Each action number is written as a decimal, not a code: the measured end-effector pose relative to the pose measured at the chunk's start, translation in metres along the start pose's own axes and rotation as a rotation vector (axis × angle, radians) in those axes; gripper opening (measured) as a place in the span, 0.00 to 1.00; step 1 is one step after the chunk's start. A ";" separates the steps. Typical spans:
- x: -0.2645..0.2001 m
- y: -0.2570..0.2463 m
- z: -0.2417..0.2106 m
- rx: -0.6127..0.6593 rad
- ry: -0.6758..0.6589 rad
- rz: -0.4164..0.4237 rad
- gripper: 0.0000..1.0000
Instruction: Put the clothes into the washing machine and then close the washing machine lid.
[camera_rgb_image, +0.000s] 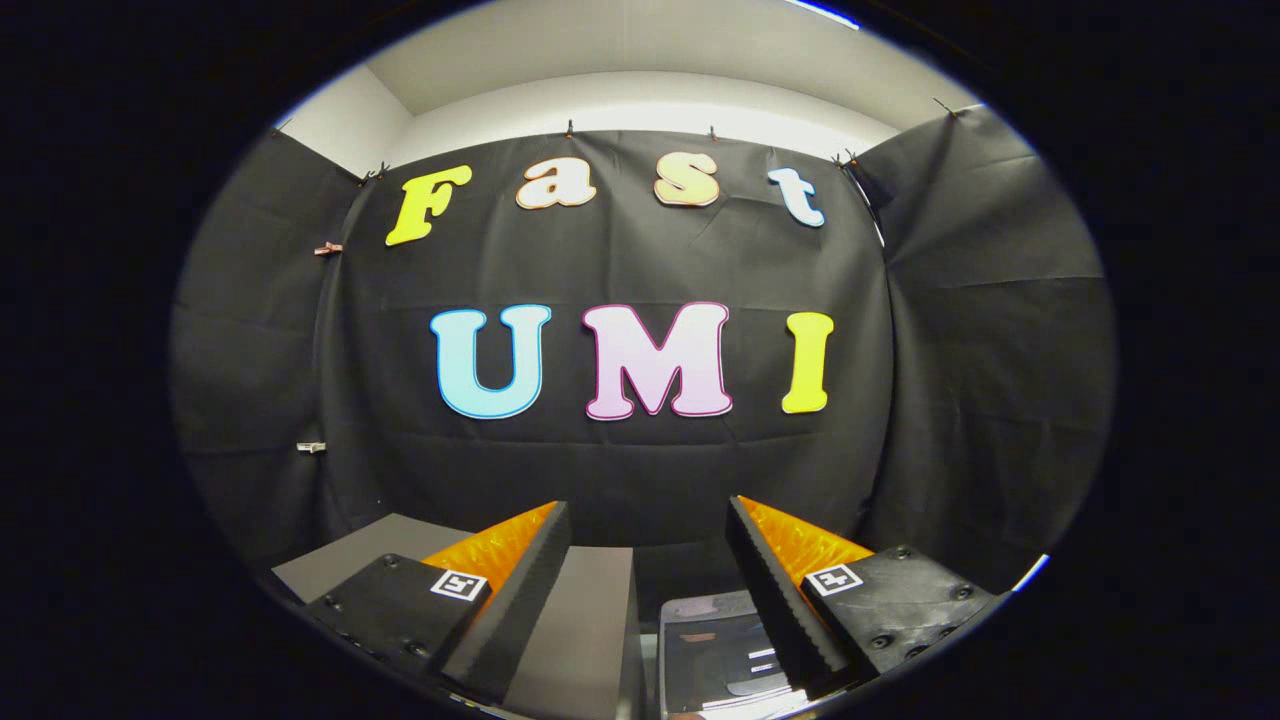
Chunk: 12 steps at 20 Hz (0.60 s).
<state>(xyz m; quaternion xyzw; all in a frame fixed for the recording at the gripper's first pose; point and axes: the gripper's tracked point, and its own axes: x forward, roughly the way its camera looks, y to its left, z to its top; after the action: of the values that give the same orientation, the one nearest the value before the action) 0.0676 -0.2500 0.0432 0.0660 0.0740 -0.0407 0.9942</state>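
Above one washing machine (715, 650), gripper (648, 530) agape

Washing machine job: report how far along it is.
Nothing looks done yet. The gripper hangs open, jaws apart with nothing between them, aimed at the booth's black cloth wall. Below the jaws shows a grey surface and a glossy dark panel, possibly the machine; I cannot tell whether its lid is open. Left: picking up the clothes, loading them and closing the lid.

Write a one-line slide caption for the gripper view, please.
Open claw held level toward the booth's black cloth wall, washing machine top just below.
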 end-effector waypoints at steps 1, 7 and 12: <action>0.001 0.001 -0.004 0.001 0.008 -0.001 1.00; 0.006 0.004 -0.013 -0.018 0.013 0.001 0.99; 0.006 0.002 -0.015 -0.024 0.014 -0.004 1.00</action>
<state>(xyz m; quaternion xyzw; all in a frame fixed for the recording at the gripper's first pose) 0.0717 -0.2463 0.0278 0.0543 0.0813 -0.0415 0.9943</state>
